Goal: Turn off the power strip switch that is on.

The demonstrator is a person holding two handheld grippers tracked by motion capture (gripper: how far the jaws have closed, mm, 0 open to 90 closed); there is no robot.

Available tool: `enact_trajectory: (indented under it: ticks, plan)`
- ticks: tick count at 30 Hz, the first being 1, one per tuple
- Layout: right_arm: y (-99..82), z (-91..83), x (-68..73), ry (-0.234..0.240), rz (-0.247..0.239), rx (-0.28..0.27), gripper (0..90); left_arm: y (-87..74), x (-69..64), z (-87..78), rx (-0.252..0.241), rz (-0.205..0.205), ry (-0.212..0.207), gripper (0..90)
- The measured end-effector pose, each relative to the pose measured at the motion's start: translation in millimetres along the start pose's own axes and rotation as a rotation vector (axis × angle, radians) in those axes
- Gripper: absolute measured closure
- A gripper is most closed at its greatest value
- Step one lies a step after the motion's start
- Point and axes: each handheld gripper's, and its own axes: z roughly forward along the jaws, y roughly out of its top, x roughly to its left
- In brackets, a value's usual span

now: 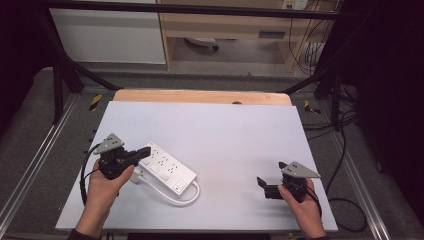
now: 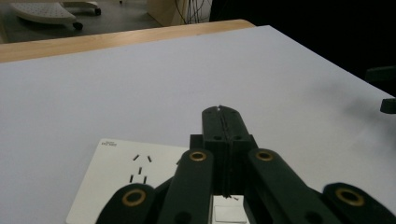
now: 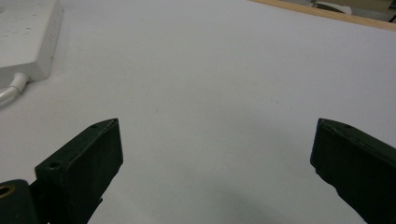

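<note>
A white power strip [image 1: 167, 167] lies at the left of the white table top [image 1: 230, 125], its white cable [image 1: 175, 200] looping round its near end. My left gripper [image 1: 145, 151] is shut with nothing between its jaws, and its tip is over the strip's left end. From the left gripper view the closed jaws [image 2: 222, 112] stand above the strip [image 2: 121, 172]; whether they touch it I cannot tell. At the right, my right gripper [image 1: 271, 174] rests low, open and empty. Its view shows the jaws [image 3: 219, 135] wide apart over bare table, with the strip [image 3: 28, 28] far off.
A wooden edge [image 1: 200, 96] runs along the back of the table. Beyond it stand a black frame bar [image 1: 190, 9] and a wooden desk [image 1: 225, 25]. Cables [image 1: 345, 205] hang off the right side.
</note>
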Motion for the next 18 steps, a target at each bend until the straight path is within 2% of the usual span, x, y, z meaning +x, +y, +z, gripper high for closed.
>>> enact_trajectory:
  ticks: [18]
  plan:
    - [0.0, 0.2, 0.8, 0.004, -0.002, 0.003, 2.9, -5.4, 3.1, 5.4, 0.034, -0.006, 0.008, 90.0]
